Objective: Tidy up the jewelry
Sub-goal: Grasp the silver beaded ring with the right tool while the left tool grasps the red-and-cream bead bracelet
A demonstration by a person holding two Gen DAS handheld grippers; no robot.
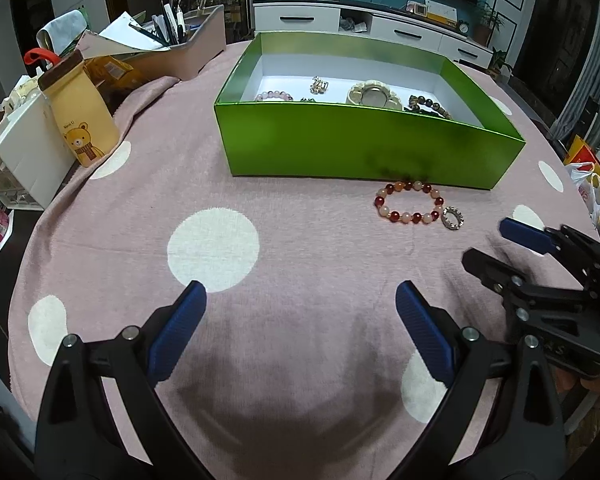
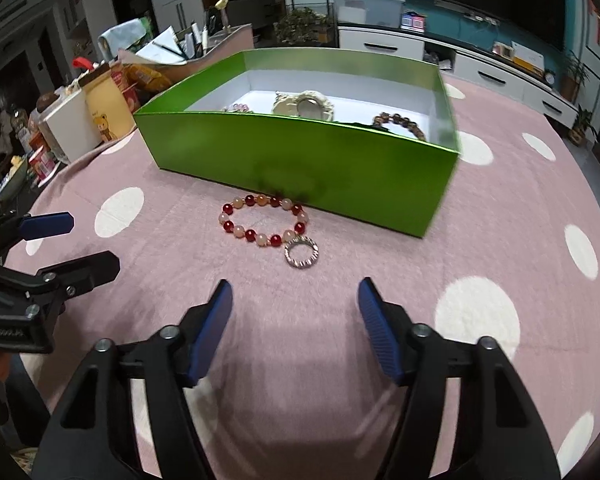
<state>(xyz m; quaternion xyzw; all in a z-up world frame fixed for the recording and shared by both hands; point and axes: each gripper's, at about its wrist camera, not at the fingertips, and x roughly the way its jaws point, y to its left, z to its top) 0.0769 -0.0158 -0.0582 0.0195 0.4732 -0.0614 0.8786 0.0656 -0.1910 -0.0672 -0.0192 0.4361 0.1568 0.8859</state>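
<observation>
With both sets of jaws apart and empty, the right gripper (image 2: 296,312) should settle squarely over the silver ring (image 2: 301,253) touching the beaded bracelet (image 2: 264,220) before the green box (image 2: 300,160), left gripper (image 1: 300,312) idle.

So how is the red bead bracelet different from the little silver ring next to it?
The bracelet is a wide loop of round red and pale peach beads; the silver ring is a much smaller band with a bumpy, sparkly metal edge. The bracelet lies closer to the green box; the ring lies nearer the right tool. Both lie flat on the pink spotted cloth, outside the box, touching or nearly so.
</observation>
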